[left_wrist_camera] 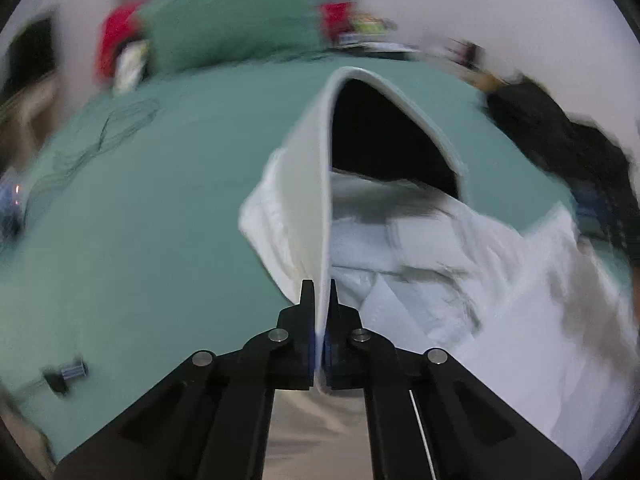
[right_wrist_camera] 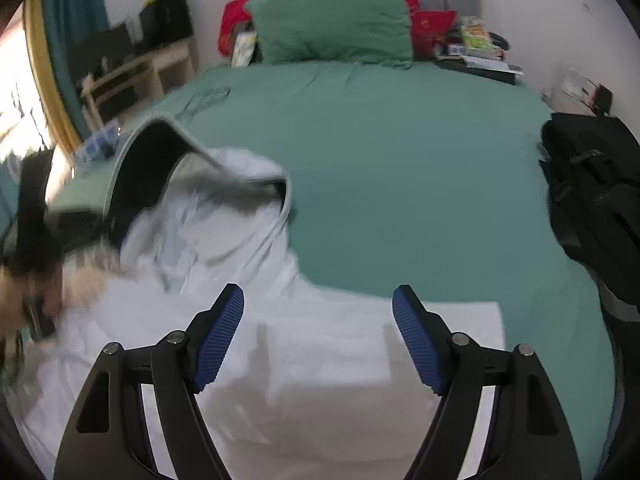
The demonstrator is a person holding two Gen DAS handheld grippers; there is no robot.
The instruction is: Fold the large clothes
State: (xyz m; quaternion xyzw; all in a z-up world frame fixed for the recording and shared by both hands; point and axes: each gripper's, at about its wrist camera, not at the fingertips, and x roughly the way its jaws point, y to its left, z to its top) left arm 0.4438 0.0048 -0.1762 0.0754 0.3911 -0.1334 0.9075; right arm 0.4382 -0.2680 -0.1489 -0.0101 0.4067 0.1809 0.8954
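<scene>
A: Where's the large white fabric garment [left_wrist_camera: 460,280]?
B: Crumpled on the green bedsheet [left_wrist_camera: 160,220], near its front edge.
A: Flat?
B: No. One pale hem rises in an arched loop, dark inside.

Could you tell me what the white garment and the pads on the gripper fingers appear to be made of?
The white garment looks like thin woven cloth, perhaps cotton: matte, creased, draping softly where the left gripper pinches its hem. Its dark inner side leaves the make-up uncertain. The pads on the right gripper look like blue rubber or soft plastic, with a fine ribbed, non-glossy texture.
</scene>
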